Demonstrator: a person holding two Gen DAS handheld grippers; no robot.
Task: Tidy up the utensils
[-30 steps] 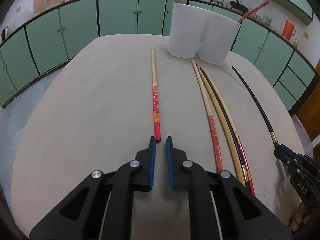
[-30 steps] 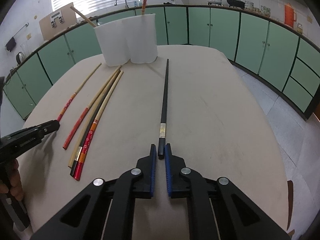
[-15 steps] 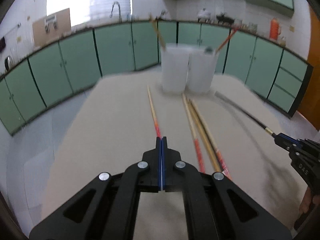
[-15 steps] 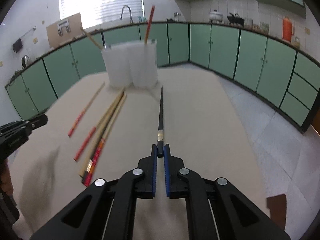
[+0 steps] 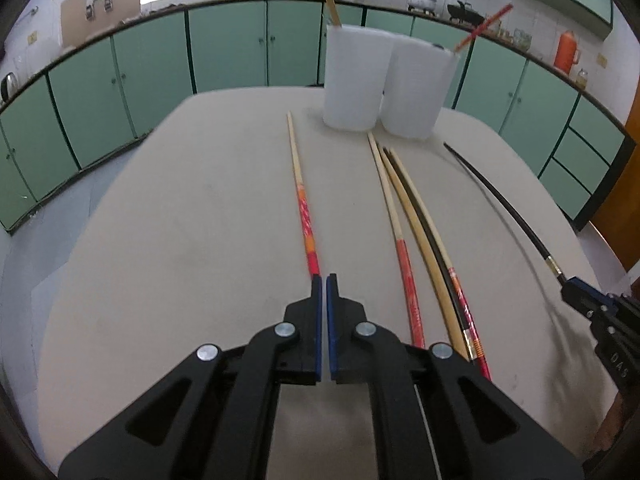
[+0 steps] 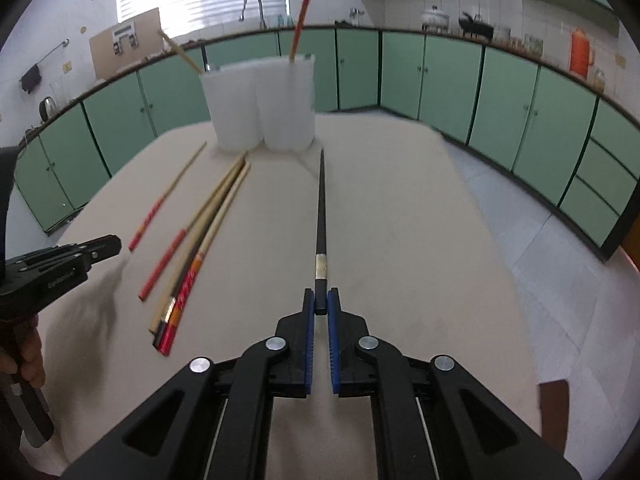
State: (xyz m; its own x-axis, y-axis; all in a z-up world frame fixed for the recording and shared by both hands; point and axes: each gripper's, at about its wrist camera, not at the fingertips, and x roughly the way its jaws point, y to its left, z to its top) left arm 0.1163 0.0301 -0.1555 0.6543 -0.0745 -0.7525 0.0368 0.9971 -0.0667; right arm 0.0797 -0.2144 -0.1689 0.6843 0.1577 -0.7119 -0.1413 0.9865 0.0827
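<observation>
My left gripper (image 5: 324, 278) hovers low over the beige table (image 5: 180, 240). Its jaws are opening to a thin slit with nothing between the pads. The red end of a red-and-wood chopstick (image 5: 304, 216) lies right at its left fingertip. My right gripper (image 6: 320, 300) is shut on the butt end of a black chopstick (image 6: 320, 216), which points at two white cups (image 6: 260, 104). The right gripper (image 5: 576, 288) and the black chopstick (image 5: 500, 200) also show at the right of the left wrist view. Several more chopsticks (image 5: 416, 224) lie bundled between the two.
Each white cup (image 5: 352, 80) (image 5: 416, 88) at the table's far end holds one chopstick. Green cabinets ring the room. The left gripper (image 6: 108, 244) and a hand (image 6: 24, 356) sit at the left edge of the right wrist view.
The left jaws closed fully beside the red chopstick, then parted a little; that view swung up and dropped back. The right gripper kept its grip on the black chopstick.
</observation>
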